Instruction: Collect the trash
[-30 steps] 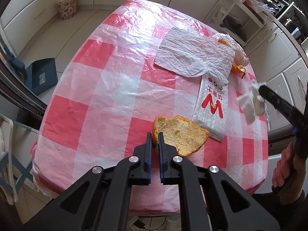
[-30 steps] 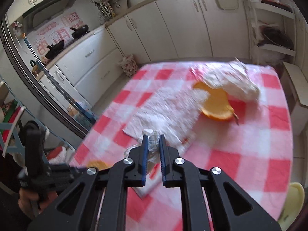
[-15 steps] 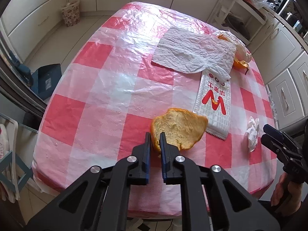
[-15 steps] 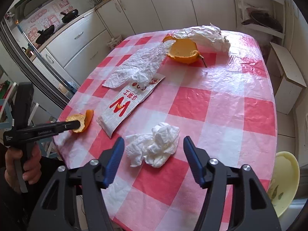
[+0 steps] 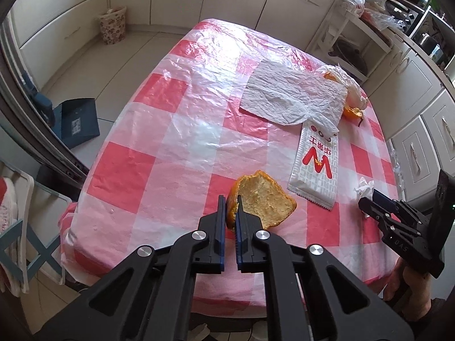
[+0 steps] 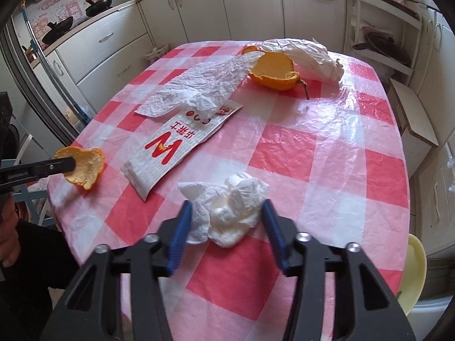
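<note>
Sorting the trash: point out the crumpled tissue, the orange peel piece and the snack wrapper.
crumpled tissue (image 6: 227, 210), right wrist view, middle of the wad.
orange peel piece (image 5: 264, 201), left wrist view, pale inner side.
snack wrapper (image 6: 170, 149), right wrist view, red logo.

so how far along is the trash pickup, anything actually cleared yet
Nothing looks cleared yet. In hand: the left tongs are shut on the curved orange peel piece, and the right tongs are open around the crumpled white tissue wad lying on the red-and-white checked tablecloth. Left: that wad, the printed white wrapper, the flat crinkled paper sheet, the far orange peel half and the crumpled white bag.
</note>
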The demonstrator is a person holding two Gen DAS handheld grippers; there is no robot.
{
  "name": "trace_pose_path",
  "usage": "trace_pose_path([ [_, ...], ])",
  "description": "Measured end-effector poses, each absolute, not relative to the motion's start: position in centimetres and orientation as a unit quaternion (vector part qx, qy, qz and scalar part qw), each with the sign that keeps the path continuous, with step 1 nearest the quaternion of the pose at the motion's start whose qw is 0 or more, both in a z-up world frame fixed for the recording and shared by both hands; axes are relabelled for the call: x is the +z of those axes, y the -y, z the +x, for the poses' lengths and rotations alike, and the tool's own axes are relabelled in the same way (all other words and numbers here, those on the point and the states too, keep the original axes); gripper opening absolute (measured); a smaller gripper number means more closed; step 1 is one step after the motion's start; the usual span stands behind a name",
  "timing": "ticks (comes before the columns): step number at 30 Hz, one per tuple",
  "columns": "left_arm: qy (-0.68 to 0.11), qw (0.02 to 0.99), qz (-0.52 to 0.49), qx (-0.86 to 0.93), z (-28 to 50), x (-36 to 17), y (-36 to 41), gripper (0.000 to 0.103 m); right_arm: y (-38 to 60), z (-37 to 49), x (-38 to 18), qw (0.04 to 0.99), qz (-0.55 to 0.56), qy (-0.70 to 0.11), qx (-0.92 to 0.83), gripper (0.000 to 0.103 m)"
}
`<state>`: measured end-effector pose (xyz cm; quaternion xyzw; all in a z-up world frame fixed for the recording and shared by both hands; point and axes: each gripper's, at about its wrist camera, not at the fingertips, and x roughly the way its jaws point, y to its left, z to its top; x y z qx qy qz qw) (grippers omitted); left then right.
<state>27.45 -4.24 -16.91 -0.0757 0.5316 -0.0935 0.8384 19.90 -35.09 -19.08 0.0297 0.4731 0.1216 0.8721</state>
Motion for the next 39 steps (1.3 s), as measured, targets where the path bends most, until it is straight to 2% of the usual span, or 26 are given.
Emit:
trace_pose_path([
  [1,-0.531,0.838,-0.077,-0.095,27.4,-16.9,4.1,0.005,35.1,19.9,-19.1,0.872,0.031,-0.474,0.121,0.037],
  [8,-0.525,0.841,-0.083,-0.100,27.1,-16.3,3.7,0.005,34.9,19.4,-18.8,0.873,0.029,-0.473,0.117,0.033],
  [30,-0.511,0.849,-0.083,-0.101,26.7,-15.7,3.7,0.005,34.9,18.5,-17.6,0.879,0.039,-0.460,0.123,0.033],
  [39,-0.469,0.862,-0.122,-0.147,26.1,-13.6,3.9,0.005,35.9,17.5,-15.0,0.894,0.061,-0.427,0.124,0.033],
])
